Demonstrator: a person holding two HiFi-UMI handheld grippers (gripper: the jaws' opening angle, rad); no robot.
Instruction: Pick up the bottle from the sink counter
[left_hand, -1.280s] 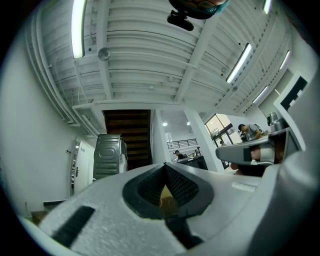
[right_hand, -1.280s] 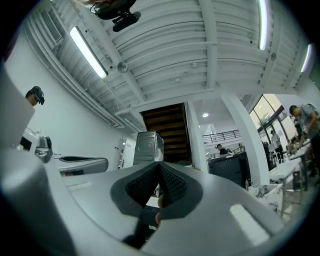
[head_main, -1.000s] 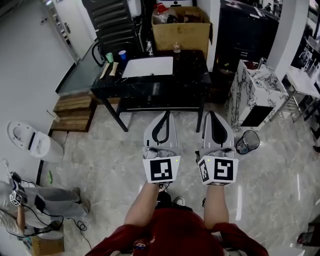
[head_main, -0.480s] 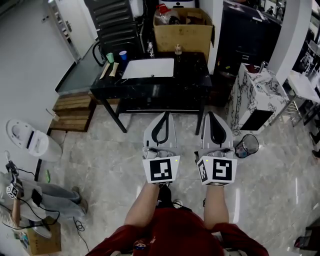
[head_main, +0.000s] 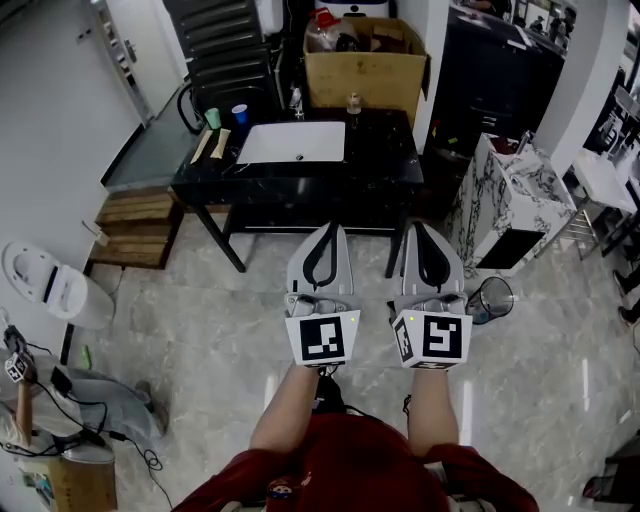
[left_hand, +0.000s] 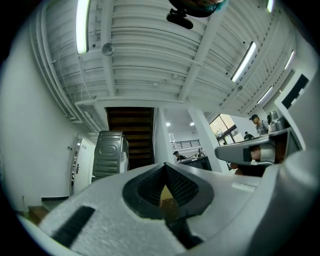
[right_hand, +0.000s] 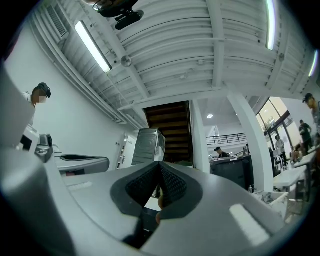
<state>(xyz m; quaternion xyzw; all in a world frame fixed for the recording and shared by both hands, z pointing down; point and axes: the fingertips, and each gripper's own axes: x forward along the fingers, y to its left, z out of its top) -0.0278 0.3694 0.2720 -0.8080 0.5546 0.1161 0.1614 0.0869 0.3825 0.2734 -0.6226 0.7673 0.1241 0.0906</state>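
Observation:
A small clear bottle (head_main: 353, 102) stands at the back of the black sink counter (head_main: 390, 160), right of the white basin (head_main: 295, 142) and just in front of a cardboard box. My left gripper (head_main: 329, 229) and right gripper (head_main: 416, 227) hang side by side over the floor, well short of the counter's front edge. Both point toward it and tilt slightly upward. Both are shut with nothing between the jaws. In the left gripper view the left gripper (left_hand: 164, 167) has its jaws meeting at the tip, and so does the right gripper (right_hand: 159, 167) in its own view.
A faucet (head_main: 297, 99), a green cup (head_main: 213, 118) and a blue cup (head_main: 239, 112) stand on the counter's back left. Behind is the cardboard box (head_main: 365, 60). A marble-patterned cabinet (head_main: 510, 185) and a wire bin (head_main: 490, 292) stand right; a wooden pallet (head_main: 135, 215) and a toilet (head_main: 55, 285) lie left.
The counter has drawn a little nearer in the head view, and the toilet and floor clutter have slid down and left. Both grippers have kept side by side and shut.

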